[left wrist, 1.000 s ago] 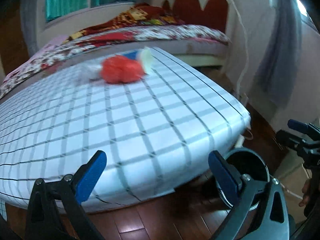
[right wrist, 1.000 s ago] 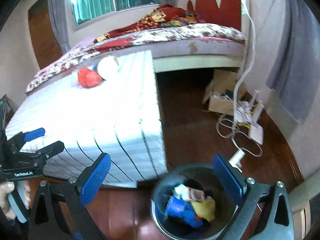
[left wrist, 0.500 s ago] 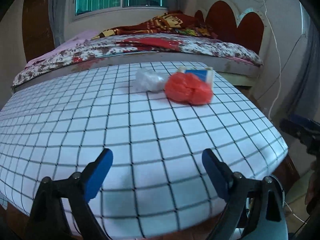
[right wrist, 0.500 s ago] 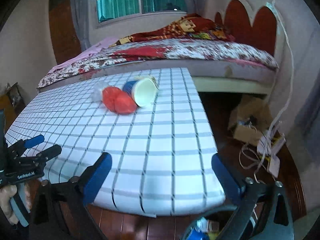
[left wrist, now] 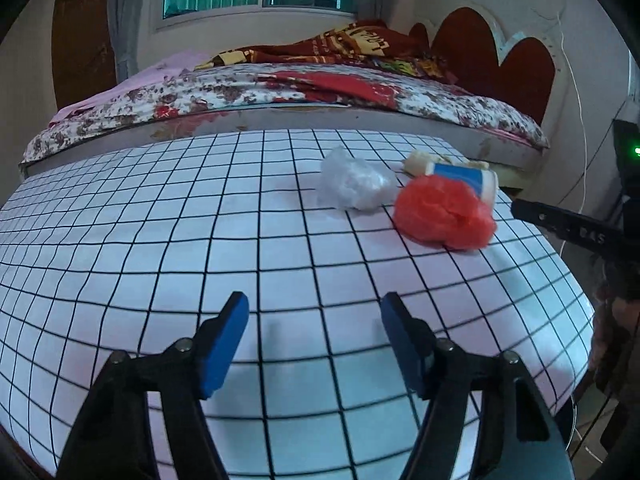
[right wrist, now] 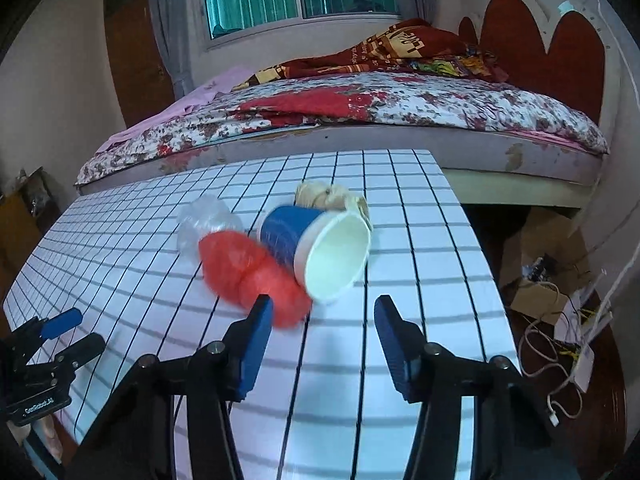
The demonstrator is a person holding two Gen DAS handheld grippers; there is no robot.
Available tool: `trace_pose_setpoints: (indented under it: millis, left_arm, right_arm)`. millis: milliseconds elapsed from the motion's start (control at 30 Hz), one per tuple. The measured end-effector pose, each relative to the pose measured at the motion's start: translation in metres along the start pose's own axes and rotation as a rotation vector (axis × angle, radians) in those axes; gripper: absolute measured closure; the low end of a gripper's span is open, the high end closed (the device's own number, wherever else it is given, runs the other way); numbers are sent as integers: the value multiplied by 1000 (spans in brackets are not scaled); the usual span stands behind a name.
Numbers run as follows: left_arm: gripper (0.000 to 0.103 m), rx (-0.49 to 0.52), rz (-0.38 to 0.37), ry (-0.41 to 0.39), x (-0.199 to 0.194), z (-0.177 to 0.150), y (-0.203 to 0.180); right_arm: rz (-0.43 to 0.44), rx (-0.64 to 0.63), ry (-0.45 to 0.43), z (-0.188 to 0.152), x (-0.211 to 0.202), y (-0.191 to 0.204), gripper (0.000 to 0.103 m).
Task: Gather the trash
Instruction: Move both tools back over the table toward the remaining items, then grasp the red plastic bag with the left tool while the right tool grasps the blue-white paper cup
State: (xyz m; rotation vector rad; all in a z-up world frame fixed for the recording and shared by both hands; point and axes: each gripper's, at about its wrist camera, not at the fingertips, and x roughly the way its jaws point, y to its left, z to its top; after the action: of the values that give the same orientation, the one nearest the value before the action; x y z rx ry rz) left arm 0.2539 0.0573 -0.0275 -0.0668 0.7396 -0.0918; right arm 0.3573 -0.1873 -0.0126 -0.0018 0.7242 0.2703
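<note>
Trash: red bag (right wrist: 252, 276) touching blue cup (right wrist: 320, 248) on checked table (right wrist: 400, 360); both grippers' jaws spread, empty

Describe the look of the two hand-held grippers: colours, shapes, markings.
Both match. The left hand-held gripper and right hand-held gripper each have black angular linkage arms with silver pivot bolts, ending in flat blue rectangular pads. In the right wrist view, the left gripper's black body carries small white lettering, too small to read surely. No cables or sleeves show.

Both grippers now up over the checked table (left wrist: 160, 240) rather than down by the floor, trash bin gone from the right view, right gripper (right wrist: 323, 334) much nearer the red bag (right wrist: 248, 272) and blue paper cup (right wrist: 316, 252), left gripper (left wrist: 314, 336) closer to the clear bag (left wrist: 354, 184)
</note>
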Motion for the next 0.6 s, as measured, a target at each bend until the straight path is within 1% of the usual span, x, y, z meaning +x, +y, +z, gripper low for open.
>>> trace_pose_setpoints:
  millis: [133, 233, 267, 300, 333, 367, 400, 467, 500, 600]
  left_arm:
    - [33, -1, -8, 11, 7, 3, 3]
    - [33, -5, -20, 18, 11, 2, 4]
    - [33, -6, -23, 20, 12, 3, 4]
    - [33, -7, -26, 22, 13, 3, 4]
    - [33, -10, -30, 23, 13, 2, 4]
    - [33, -13, -33, 23, 14, 2, 3]
    - [33, -16, -36, 22, 15, 2, 2]
    - [33, -26, -53, 20, 16, 3, -2]
    - [36, -26, -57, 20, 17, 3, -4]
    - [37, -21, -72, 23, 20, 6, -15]
  right_arm:
    - [23, -1, 23, 15, 28, 0, 48]
    - [56, 2, 51, 22, 48, 1, 52]
    - [70, -4, 59, 23, 53, 4, 57]
    - [86, -9, 63, 23, 55, 5, 70]
    - [108, -14, 72, 21, 58, 8, 79]
    - [128, -15, 76, 19, 58, 12, 93]
    - [142, -15, 71, 16, 56, 16, 98]
    - [158, -23, 50, 10, 48, 27, 100]
    - [149, -32, 29, 8, 43, 33, 100]
    - [148, -26, -27, 4, 25, 39, 100]
